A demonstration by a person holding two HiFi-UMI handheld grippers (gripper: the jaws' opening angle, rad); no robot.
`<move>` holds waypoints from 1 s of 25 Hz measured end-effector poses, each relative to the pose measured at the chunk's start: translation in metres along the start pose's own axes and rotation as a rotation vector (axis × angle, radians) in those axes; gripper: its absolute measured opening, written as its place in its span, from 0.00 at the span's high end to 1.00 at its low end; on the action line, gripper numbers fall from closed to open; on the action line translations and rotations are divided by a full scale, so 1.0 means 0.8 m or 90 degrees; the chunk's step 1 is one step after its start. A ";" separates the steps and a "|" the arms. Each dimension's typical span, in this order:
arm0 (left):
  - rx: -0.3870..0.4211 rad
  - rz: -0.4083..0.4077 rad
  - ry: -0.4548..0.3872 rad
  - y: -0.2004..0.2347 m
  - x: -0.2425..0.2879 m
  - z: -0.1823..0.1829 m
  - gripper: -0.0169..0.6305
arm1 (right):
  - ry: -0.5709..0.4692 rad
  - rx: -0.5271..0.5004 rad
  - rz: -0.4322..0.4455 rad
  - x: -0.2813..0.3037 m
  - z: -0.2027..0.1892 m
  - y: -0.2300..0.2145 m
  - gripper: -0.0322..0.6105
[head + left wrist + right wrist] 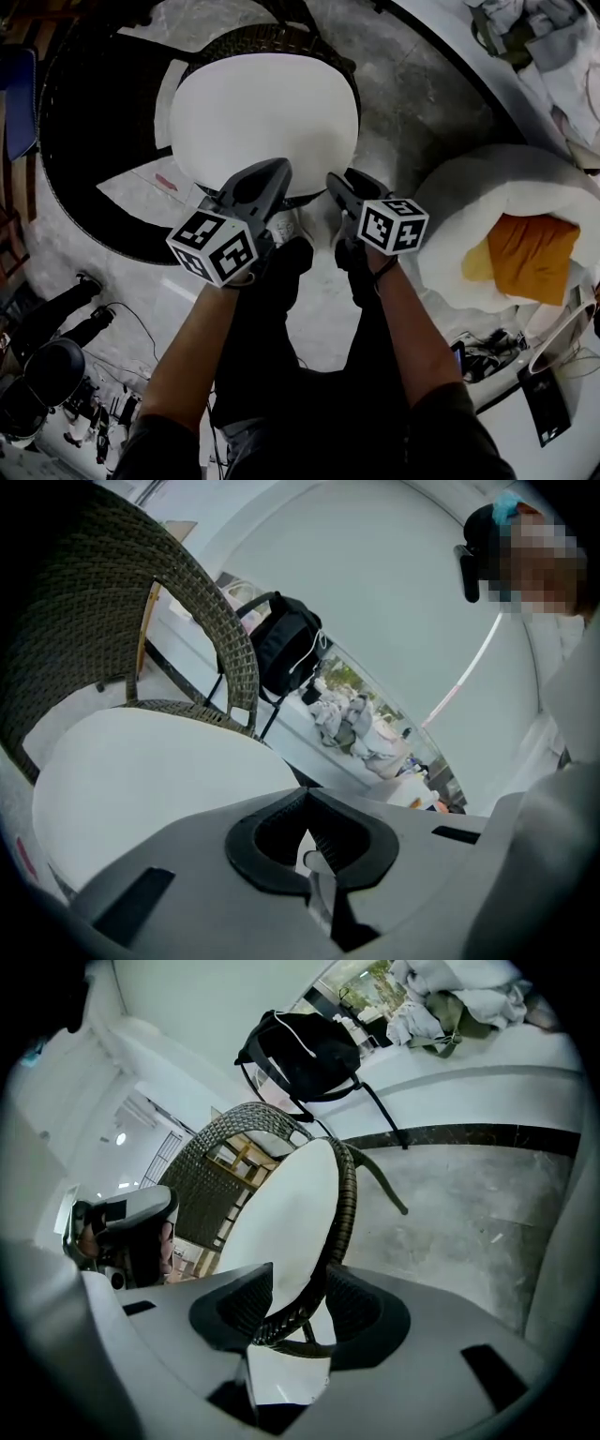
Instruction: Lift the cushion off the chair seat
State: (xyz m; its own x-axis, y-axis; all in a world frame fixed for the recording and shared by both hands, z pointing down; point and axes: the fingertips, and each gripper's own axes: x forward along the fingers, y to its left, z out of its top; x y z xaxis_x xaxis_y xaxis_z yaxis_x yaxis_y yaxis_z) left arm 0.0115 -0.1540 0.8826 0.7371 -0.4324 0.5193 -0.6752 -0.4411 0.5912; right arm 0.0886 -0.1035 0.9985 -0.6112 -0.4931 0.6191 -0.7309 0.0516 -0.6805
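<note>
A round white cushion (pixel 262 112) lies on the seat of a dark wicker chair (pixel 272 37). My left gripper (pixel 276 171) hangs over the cushion's near edge, and its jaws meet at the tips with nothing between them. In the left gripper view the cushion (pixel 141 780) spreads just beyond the left gripper (pixel 302 794). My right gripper (pixel 349 180) is at the seat's near right edge. In the right gripper view the right gripper (pixel 298 1279) stands open, with the wicker rim (pixel 345 1194) and the cushion's edge (pixel 281 1213) between the jaws.
A big white beanbag (pixel 487 197) holding an orange pillow (pixel 530 258) lies on the floor to the right. A black backpack (pixel 305 1054) and piled clothes (pixel 450 997) rest on a curved white ledge behind the chair. Cables (pixel 103 394) trail at lower left. My legs stand below the grippers.
</note>
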 end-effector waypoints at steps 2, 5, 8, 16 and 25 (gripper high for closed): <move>-0.005 -0.001 0.004 0.000 -0.001 -0.003 0.96 | 0.006 0.006 0.003 0.003 -0.003 0.003 0.71; -0.010 -0.002 0.008 0.001 -0.005 -0.002 0.96 | 0.005 0.011 -0.004 0.003 -0.001 0.004 0.71; -0.009 -0.003 0.008 0.005 -0.009 0.002 0.96 | -0.004 0.007 -0.002 0.006 0.008 0.010 0.72; -0.011 -0.010 0.000 0.015 -0.016 0.015 0.96 | -0.037 0.075 0.037 0.027 0.038 0.010 0.74; -0.018 -0.018 -0.008 0.041 -0.019 0.034 0.96 | -0.034 0.078 0.039 0.067 0.070 0.026 0.77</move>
State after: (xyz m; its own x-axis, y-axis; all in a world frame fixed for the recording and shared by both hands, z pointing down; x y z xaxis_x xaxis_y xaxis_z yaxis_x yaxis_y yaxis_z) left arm -0.0223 -0.1830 0.8774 0.7556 -0.4295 0.4945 -0.6527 -0.4308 0.6232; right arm 0.0575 -0.1776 0.9953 -0.6346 -0.5380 0.5548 -0.6481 -0.0208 -0.7613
